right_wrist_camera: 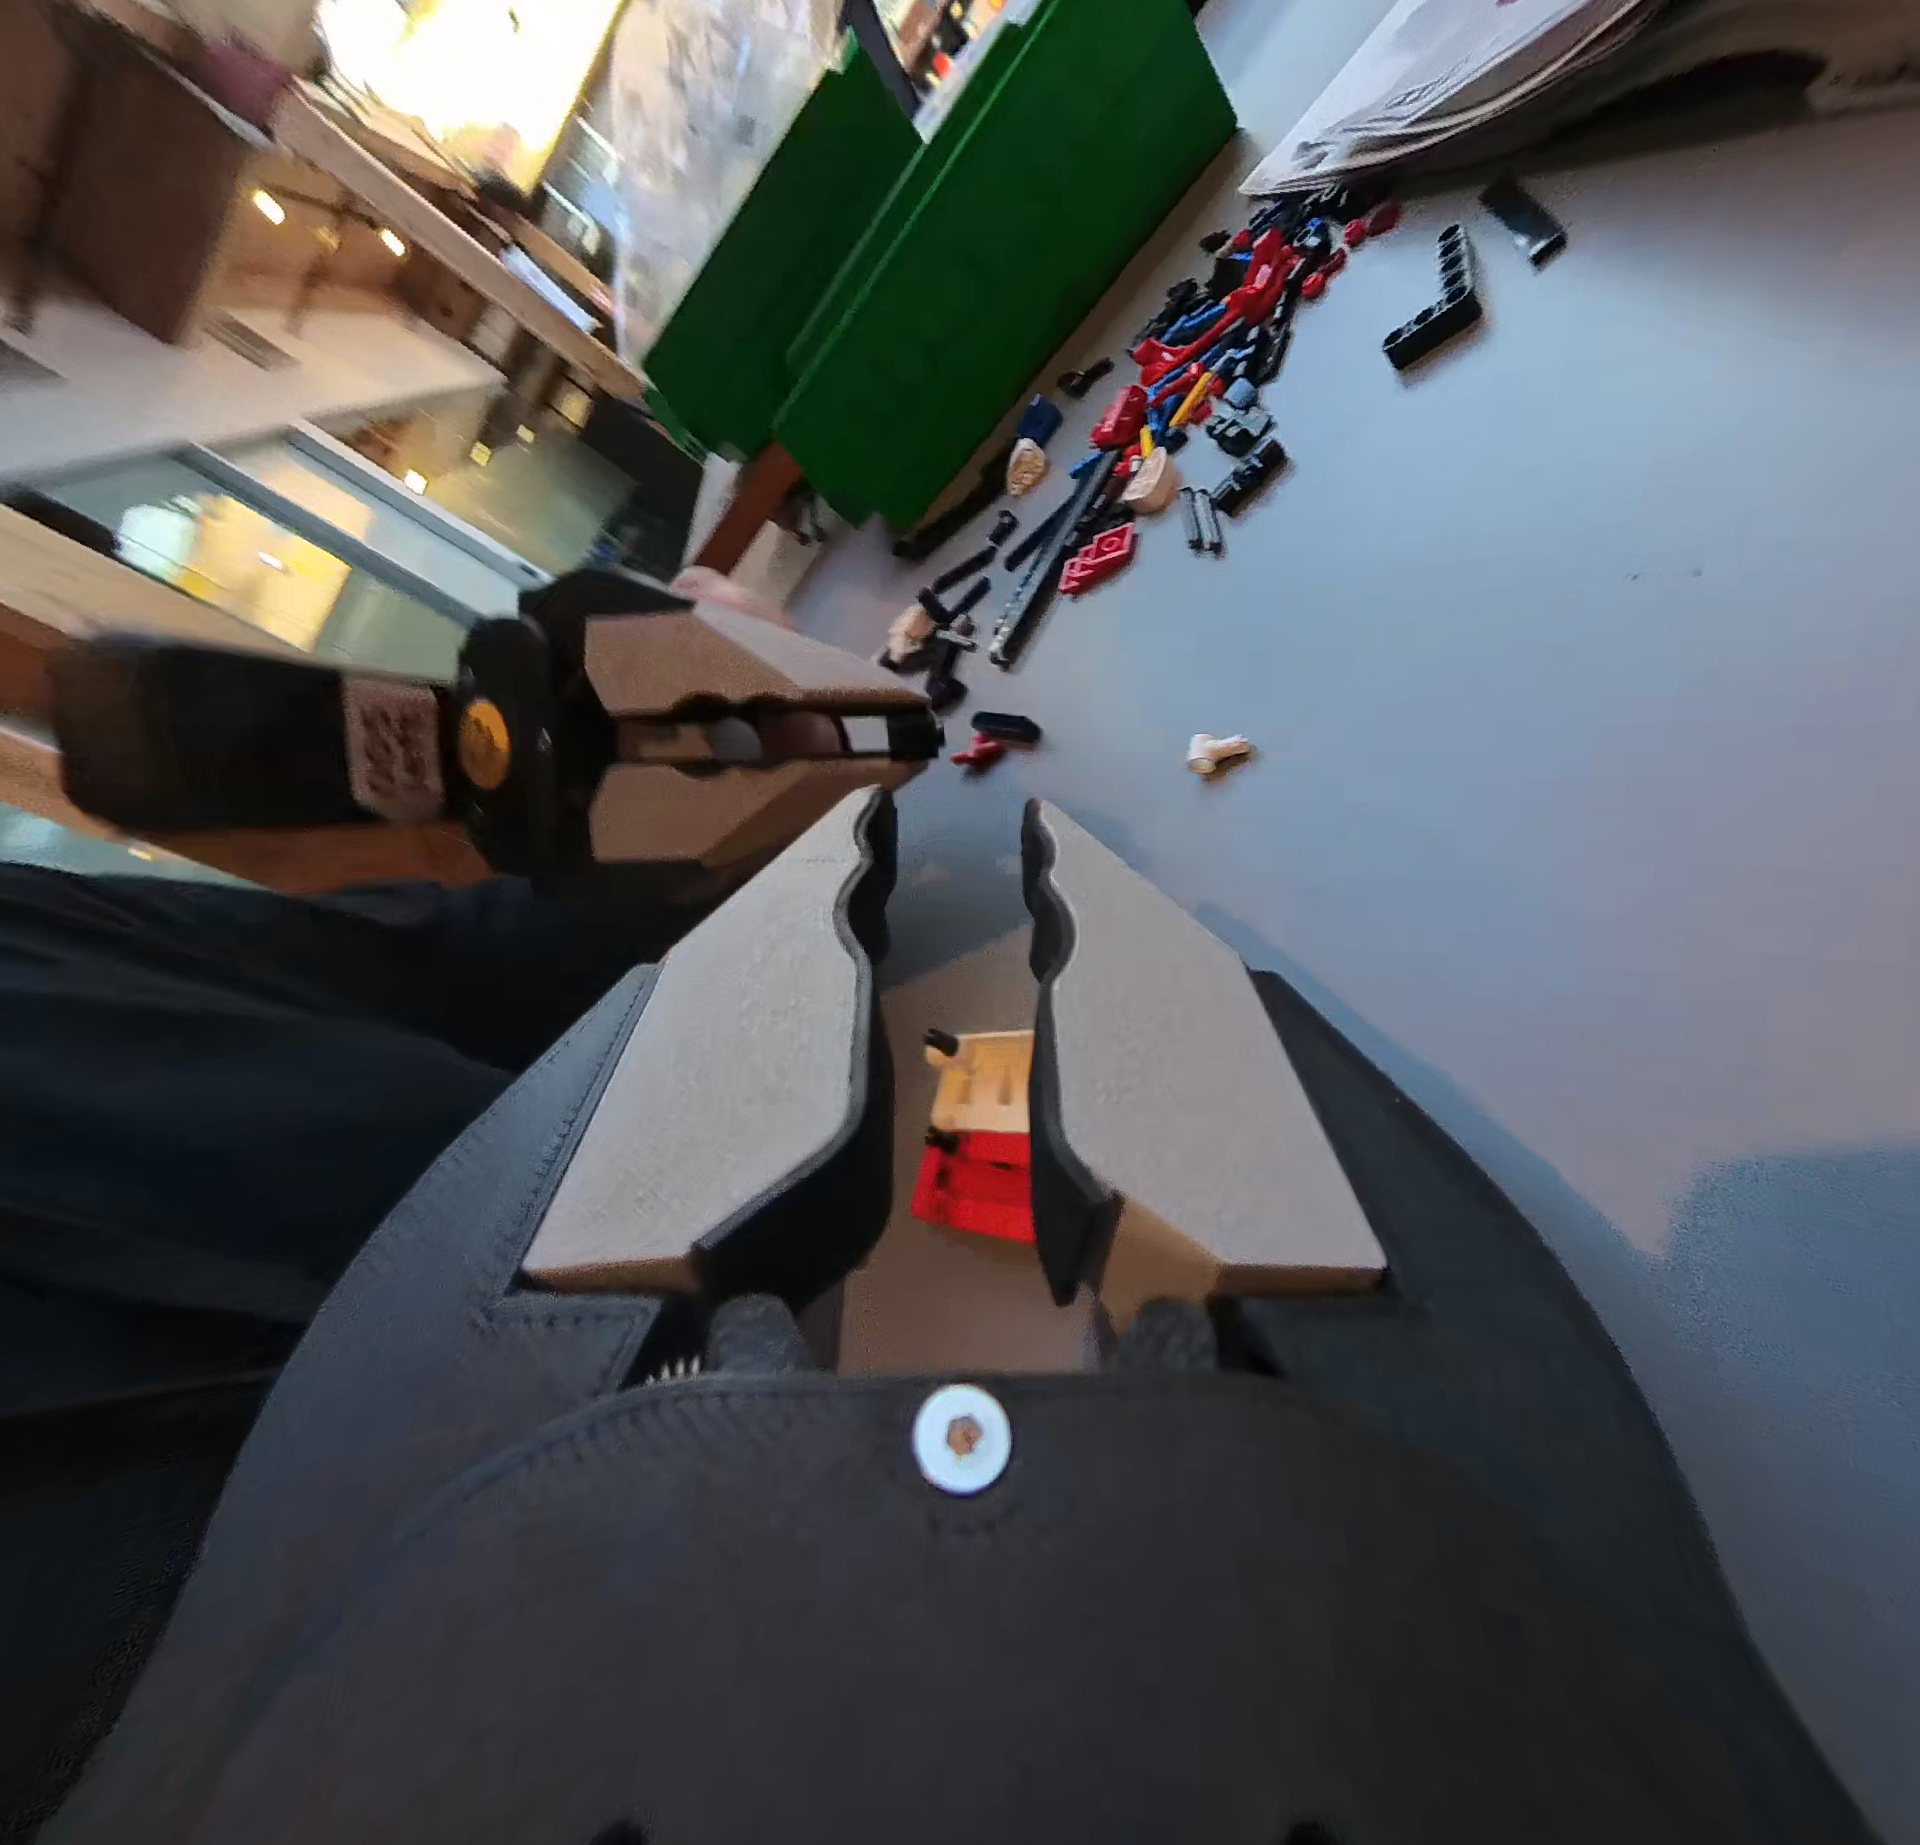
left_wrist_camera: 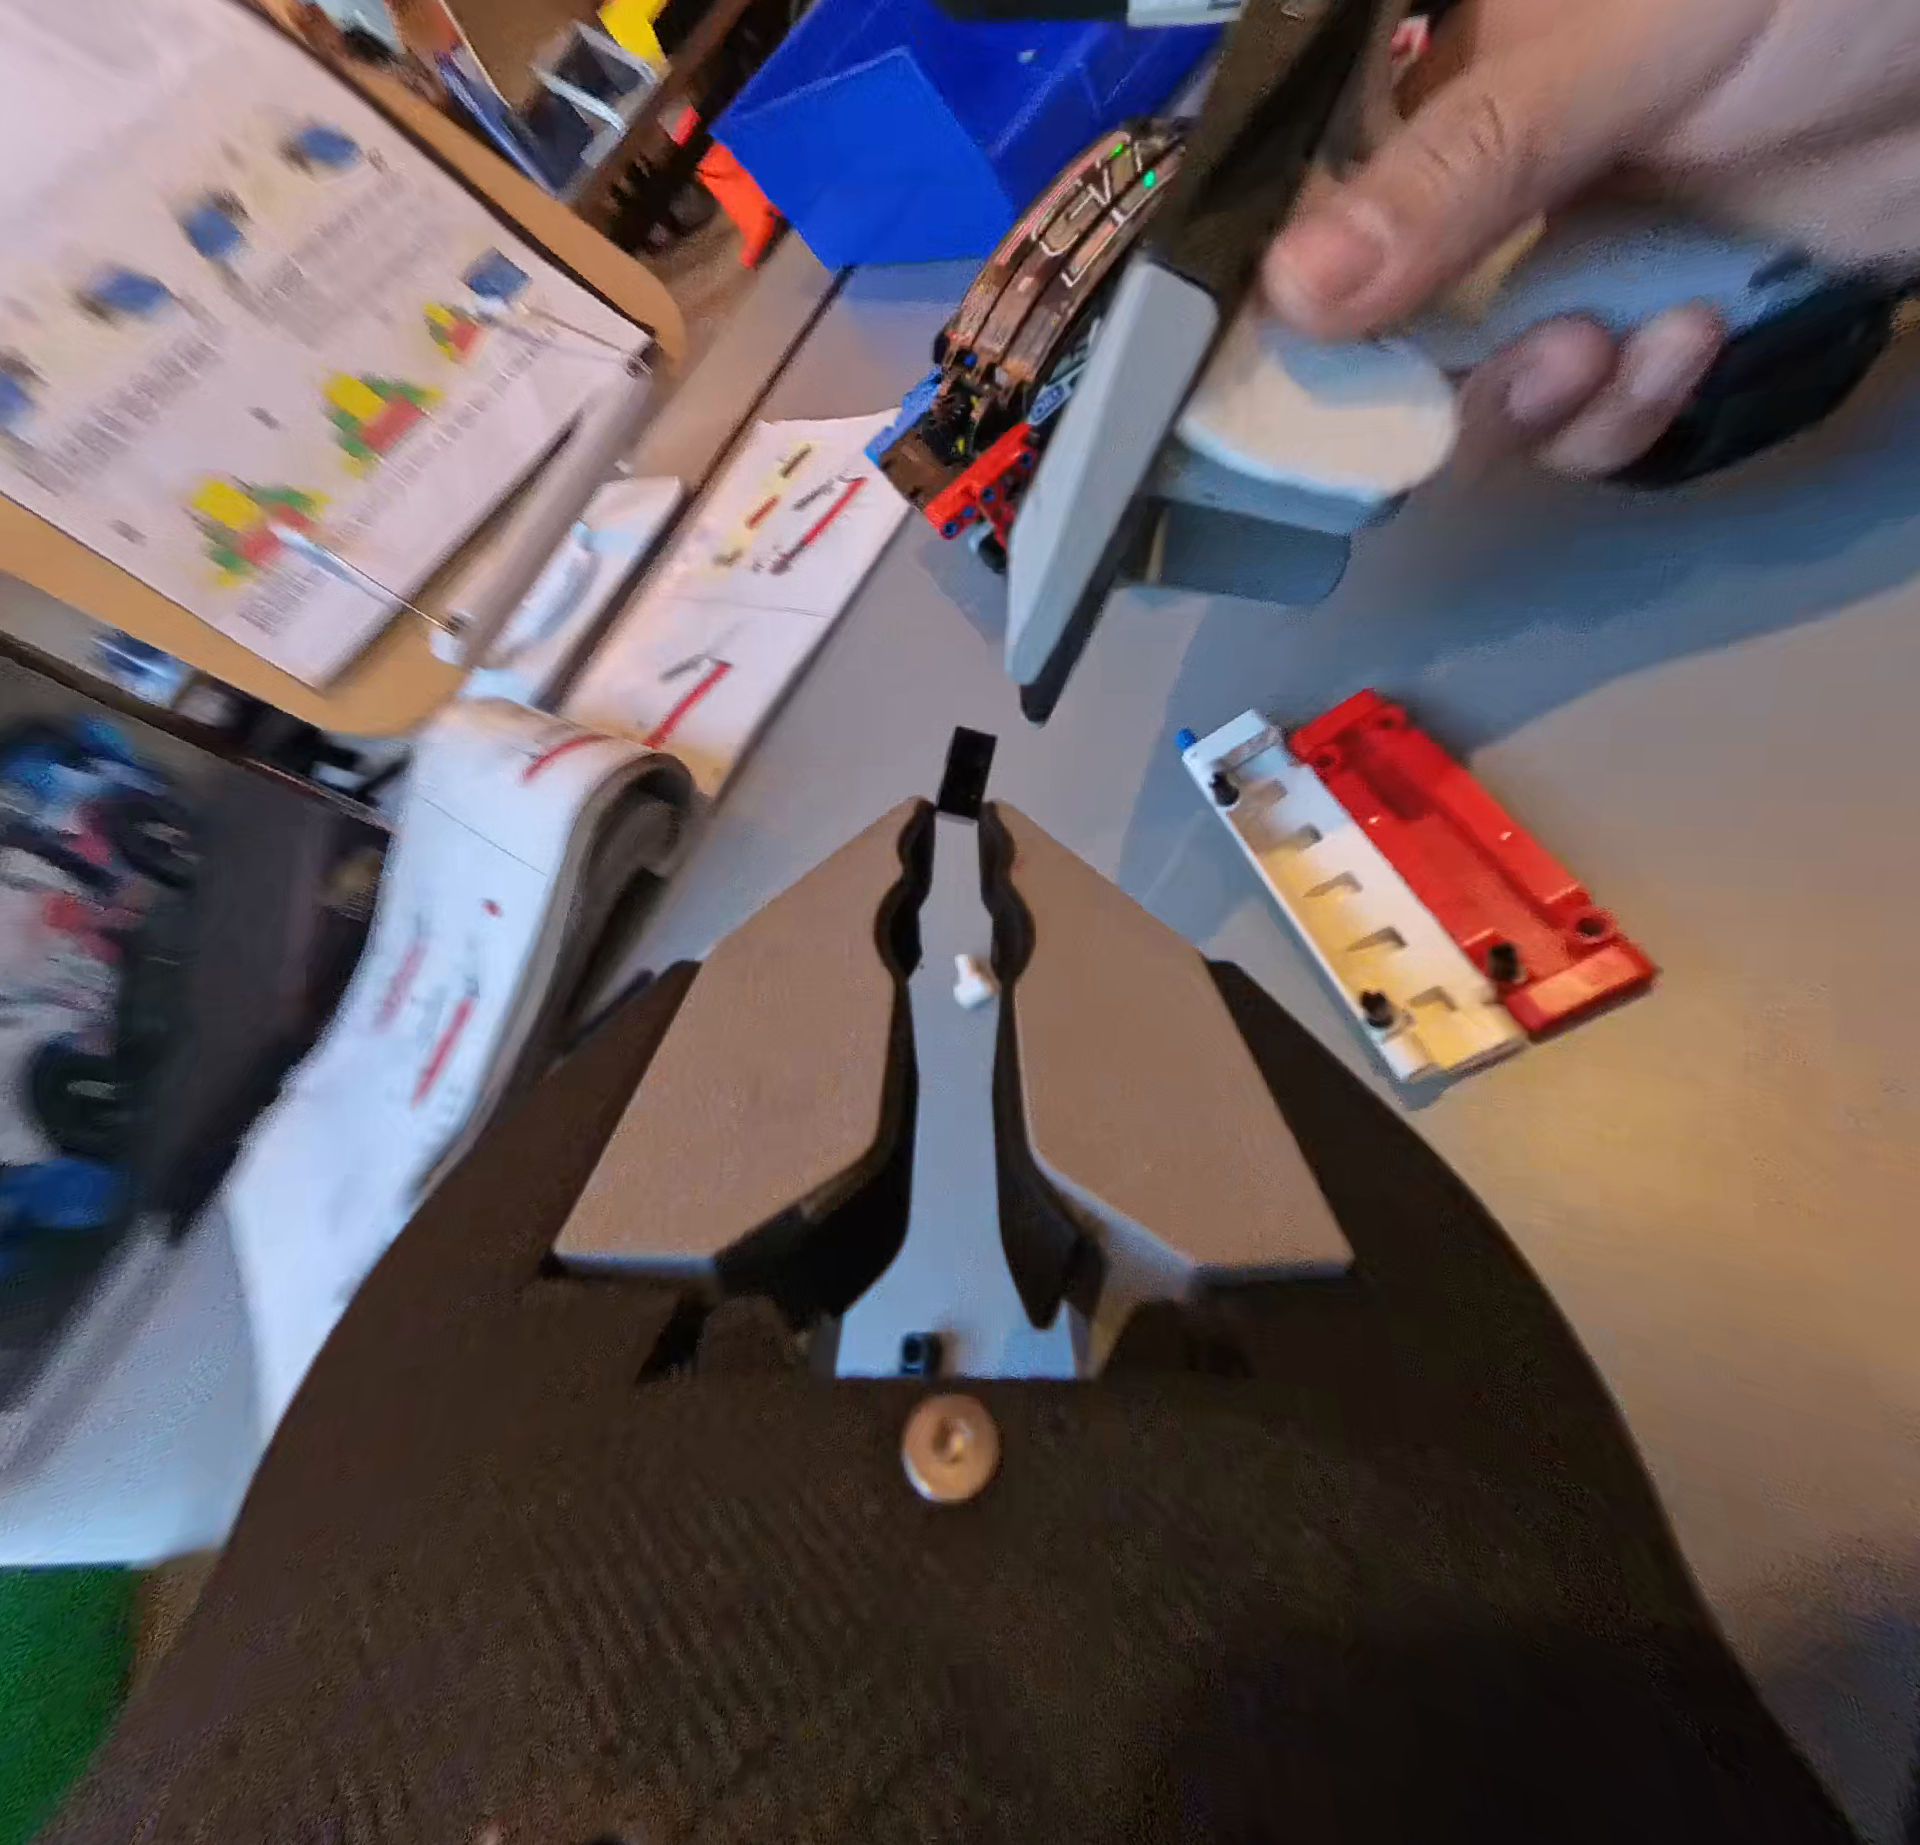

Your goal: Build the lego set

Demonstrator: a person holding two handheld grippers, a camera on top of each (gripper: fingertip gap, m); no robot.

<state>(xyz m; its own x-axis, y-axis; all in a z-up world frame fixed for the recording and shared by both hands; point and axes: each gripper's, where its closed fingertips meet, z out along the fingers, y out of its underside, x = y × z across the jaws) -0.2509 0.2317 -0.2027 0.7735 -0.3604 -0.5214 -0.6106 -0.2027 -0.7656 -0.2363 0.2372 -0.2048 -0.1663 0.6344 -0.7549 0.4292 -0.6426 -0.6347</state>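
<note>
The left gripper is clenched on a small black piece, which sticks out past its fingertips above the grey table. The same gripper shows from the side in the right wrist view, its fingers drawn close together with the dark piece at the tips. The right gripper stands released, with a clear gap between its two fingers and nothing in that gap at the tips. It hovers over a flat red and white panel, seen between the fingers farther back. In the left wrist view that panel lies flat on the table to the right of the left gripper, white half beside red half, with small black pegs standing in it. A hand holds the right gripper above the table, near the panel but apart from it. Behind it sits a partly built model in black, red and blue. A tiny white piece lies on the table between the left gripper's fingers, farther back than the tips. A pile of loose pieces in red, blue and black spreads over the far table, with a black angled beam apart from it. An open instruction booklet lies to the left, and green bins stand at the table's far edge.
</note>
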